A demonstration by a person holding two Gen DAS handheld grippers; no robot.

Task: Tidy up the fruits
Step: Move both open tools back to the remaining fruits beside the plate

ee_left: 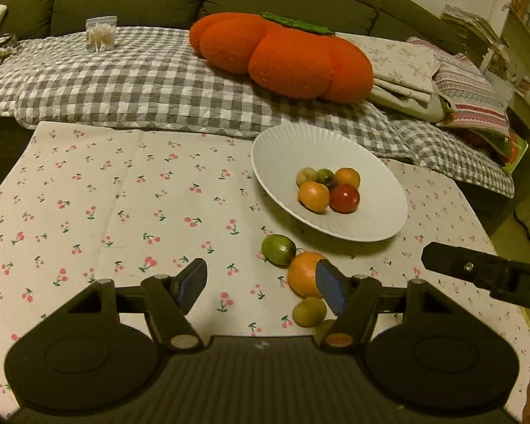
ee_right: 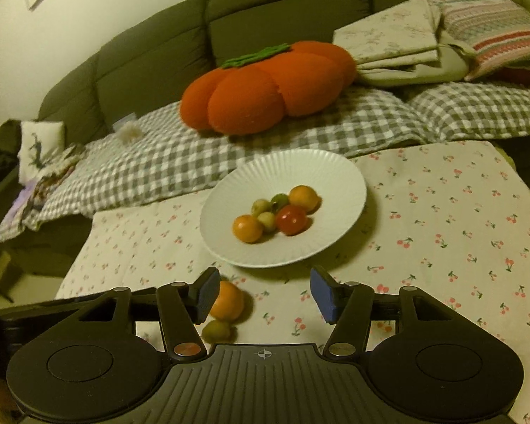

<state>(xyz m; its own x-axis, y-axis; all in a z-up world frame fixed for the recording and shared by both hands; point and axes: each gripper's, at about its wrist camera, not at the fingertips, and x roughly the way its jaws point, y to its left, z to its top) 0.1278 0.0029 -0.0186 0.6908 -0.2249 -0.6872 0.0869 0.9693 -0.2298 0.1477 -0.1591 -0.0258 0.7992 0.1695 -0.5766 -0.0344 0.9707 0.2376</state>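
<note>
On the cherry-print cloth (ee_left: 88, 194), the left gripper (ee_left: 261, 282) stands wide and empty. Just in front of the white plate (ee_left: 286, 148), holding five small fruits, lie a green fruit (ee_left: 278, 249), an orange (ee_left: 302, 274) and a yellow-green fruit (ee_left: 309, 311). Right gripper (ee_right: 263, 291) gapes, empty, before that plate.

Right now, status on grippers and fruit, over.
Left gripper and right gripper open, empty. Several fruits in white plate; orange fruit, green fruit loose on tablecloth. Nothing blocking.
</note>
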